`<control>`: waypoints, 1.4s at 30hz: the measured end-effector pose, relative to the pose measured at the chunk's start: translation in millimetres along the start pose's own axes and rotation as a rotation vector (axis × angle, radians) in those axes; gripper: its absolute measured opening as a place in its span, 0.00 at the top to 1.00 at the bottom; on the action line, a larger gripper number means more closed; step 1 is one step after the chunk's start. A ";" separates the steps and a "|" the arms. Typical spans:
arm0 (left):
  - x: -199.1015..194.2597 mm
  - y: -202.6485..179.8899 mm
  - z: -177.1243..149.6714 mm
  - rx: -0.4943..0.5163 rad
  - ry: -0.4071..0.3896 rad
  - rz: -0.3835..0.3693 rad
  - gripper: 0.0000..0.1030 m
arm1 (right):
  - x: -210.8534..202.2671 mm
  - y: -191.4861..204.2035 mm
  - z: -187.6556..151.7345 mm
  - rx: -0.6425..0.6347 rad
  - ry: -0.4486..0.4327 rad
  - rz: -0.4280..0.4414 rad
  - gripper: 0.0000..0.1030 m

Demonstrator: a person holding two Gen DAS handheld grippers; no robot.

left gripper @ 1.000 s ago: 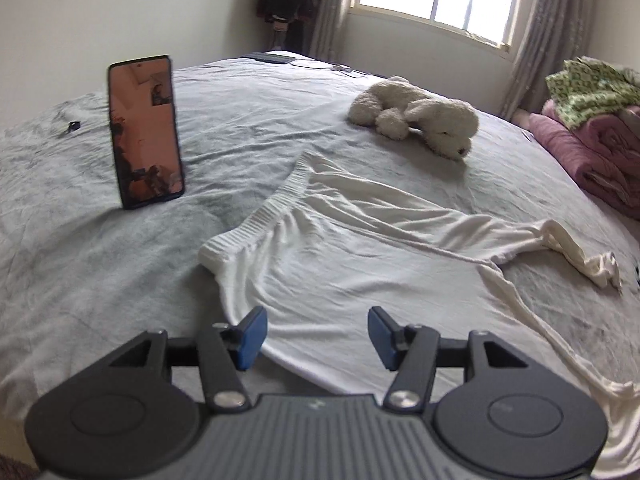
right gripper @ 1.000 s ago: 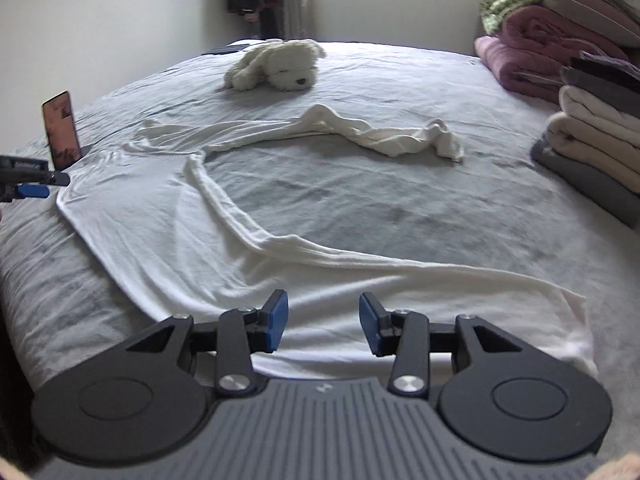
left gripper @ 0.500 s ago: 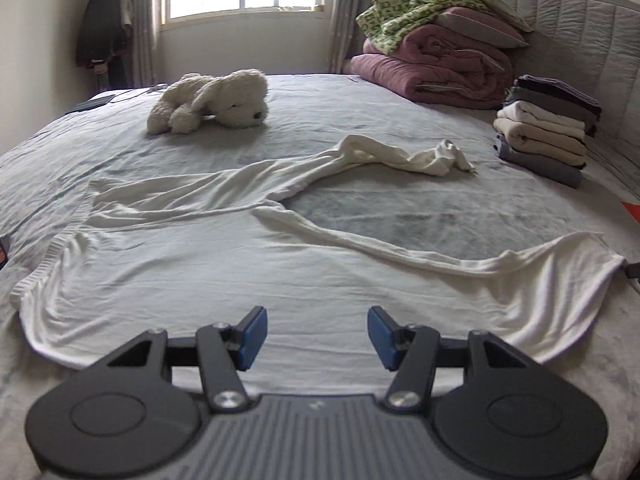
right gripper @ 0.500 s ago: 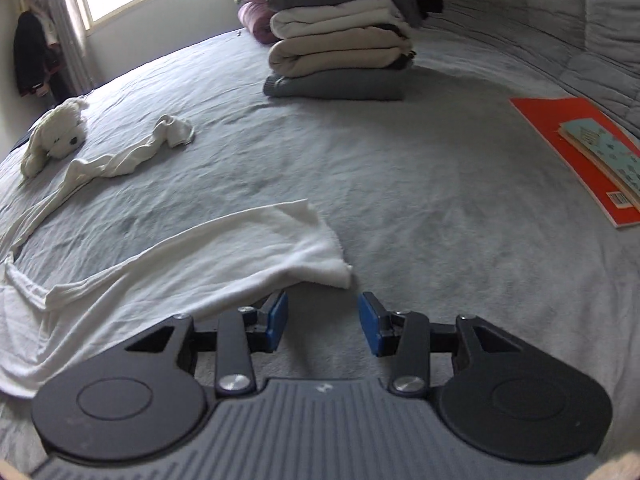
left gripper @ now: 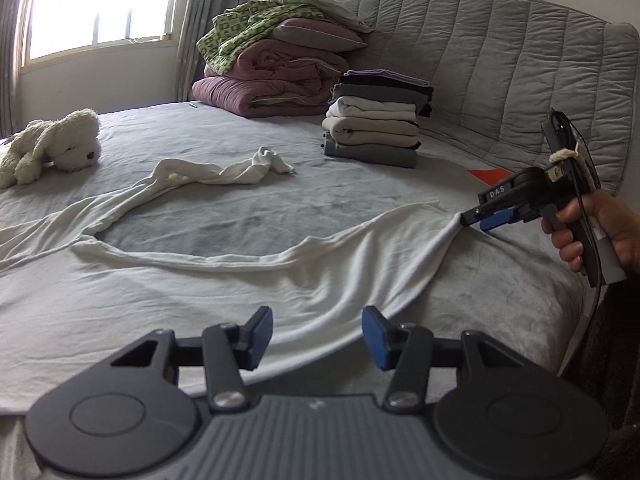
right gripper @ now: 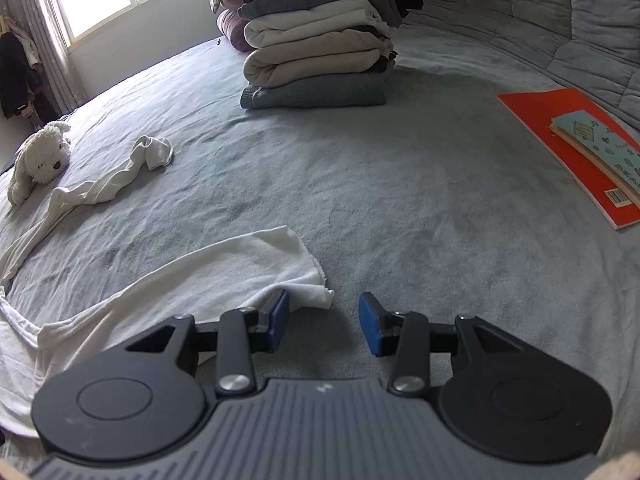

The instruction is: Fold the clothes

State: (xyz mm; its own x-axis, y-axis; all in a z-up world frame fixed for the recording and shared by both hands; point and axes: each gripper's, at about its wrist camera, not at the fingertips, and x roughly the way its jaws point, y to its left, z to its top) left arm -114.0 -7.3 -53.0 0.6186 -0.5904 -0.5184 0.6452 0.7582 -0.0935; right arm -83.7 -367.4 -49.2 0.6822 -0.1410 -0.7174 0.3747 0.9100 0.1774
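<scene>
So in the left wrist view the left gripper (left gripper: 317,332) hangs low over the near edge of the bed (left gripper: 360,184), jaws spread wide with nothing between the blue pads, right above the hem area of the white garment (left gripper: 208,280). That garment is a long pair of white pants spread across the grey sheet, one leg snaking off toward the stuffed dog (left gripper: 48,144) and ending in a bunched cuff, the other leg running to the right. Over there the right gripper (left gripper: 474,218) sits at the tip of that leg's cuff, held by the person's right hand (left gripper: 592,232), and the cloth looks drawn up to its tips, though from this angle I honestly can't tell if it's clamped. Behind it all is a stack of folded clothes (left gripper: 378,128) and a pile of blankets (left gripper: 276,64) by the headboard. Switching to the right wrist view, the right gripper (right gripper: 323,322) is clearly released, pads well apart, and the corner of the white garment (right gripper: 208,276) lies touching the left pad only. An orange book (right gripper: 560,144) with a smaller teal one on it lies off to the right, the stack of folded clothes (right gripper: 320,52) straight ahead.
</scene>
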 end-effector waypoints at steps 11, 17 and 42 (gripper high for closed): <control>14.4 -13.9 -10.2 0.105 0.040 0.005 0.61 | 11.2 13.2 -1.4 -0.047 -0.007 -0.016 0.99; 24.3 -21.3 -16.8 0.164 0.061 0.040 0.85 | 0.5 16.9 -6.2 -0.069 -0.020 -0.035 0.99; 4.8 -25.3 -13.5 0.224 0.172 -0.089 0.99 | -46.0 3.5 -43.1 -0.170 0.147 -0.123 0.95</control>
State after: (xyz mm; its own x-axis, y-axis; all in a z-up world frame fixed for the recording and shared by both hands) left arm -133.4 -25.6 -64.6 0.4824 -0.5819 -0.6547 0.7885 0.6140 0.0352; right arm -140.9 -340.8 -44.6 0.5352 -0.2076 -0.8188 0.3294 0.9439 -0.0240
